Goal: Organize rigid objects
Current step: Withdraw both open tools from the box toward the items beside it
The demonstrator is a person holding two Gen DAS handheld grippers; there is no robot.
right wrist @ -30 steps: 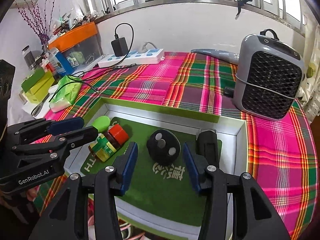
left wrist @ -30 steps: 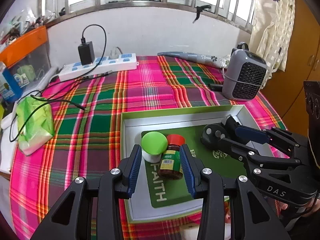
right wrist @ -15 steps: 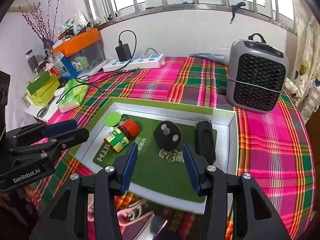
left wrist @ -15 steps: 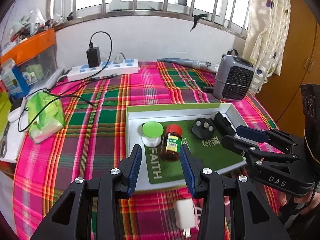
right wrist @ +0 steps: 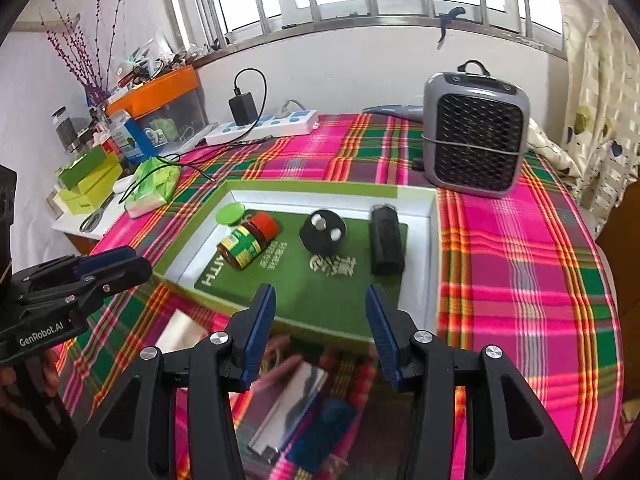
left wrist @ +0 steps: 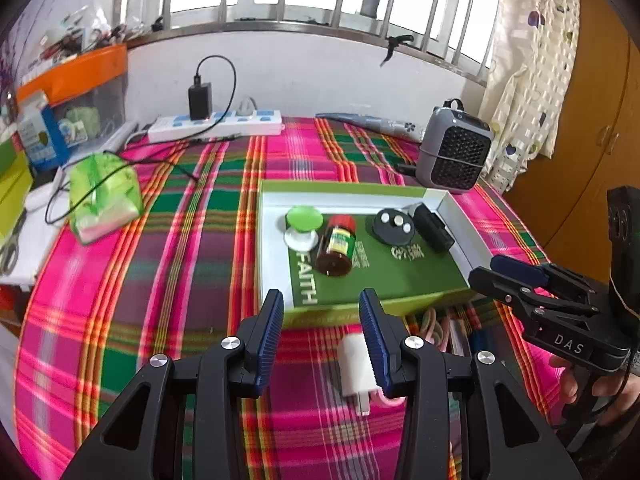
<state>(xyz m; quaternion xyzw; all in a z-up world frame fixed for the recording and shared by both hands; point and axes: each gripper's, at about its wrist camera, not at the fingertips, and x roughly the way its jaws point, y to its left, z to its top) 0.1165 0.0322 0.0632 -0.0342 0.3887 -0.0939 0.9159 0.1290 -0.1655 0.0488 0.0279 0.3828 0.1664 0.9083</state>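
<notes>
On the far left, a green tissue pack [left wrist: 105, 196] lies on the plaid tablecloth [left wrist: 180, 264], crossed by a black cable; a white power strip [left wrist: 216, 127] with a black charger plugged in sits behind it against the wall.

The left gripper [left wrist: 320, 312] hovers over the cloth short of the tray, its blue-padded jaws spread apart and holding nothing. Beneath it, a white plug adapter [left wrist: 358, 368] rests on the cloth.

The green-rimmed tray [right wrist: 312, 192] occupies the table centre, lined with a green mat printed "FAITH". Contents, from left: a green-capped white jar [left wrist: 303, 227], standing at the mat's left edge; a brown red-capped bottle [left wrist: 337, 245], lying on its side just beside and apparently touching the jar; a round black plug [left wrist: 393, 227] with pale pins facing up, apart from the bottle; a black rectangular block [left wrist: 433, 227], lying close by the tray's right wall.

The right gripper [right wrist: 320, 320] is held above the tray's near edge, jaws parted and empty. Below it, outside the tray, lie blurred items: a silver-and-dark flat object [right wrist: 292, 408] and something blue; their identity cannot be determined.

At the right rear, a grey fan heater [right wrist: 474, 132] stands upright on the cloth, well apart from the tray contents.
</notes>
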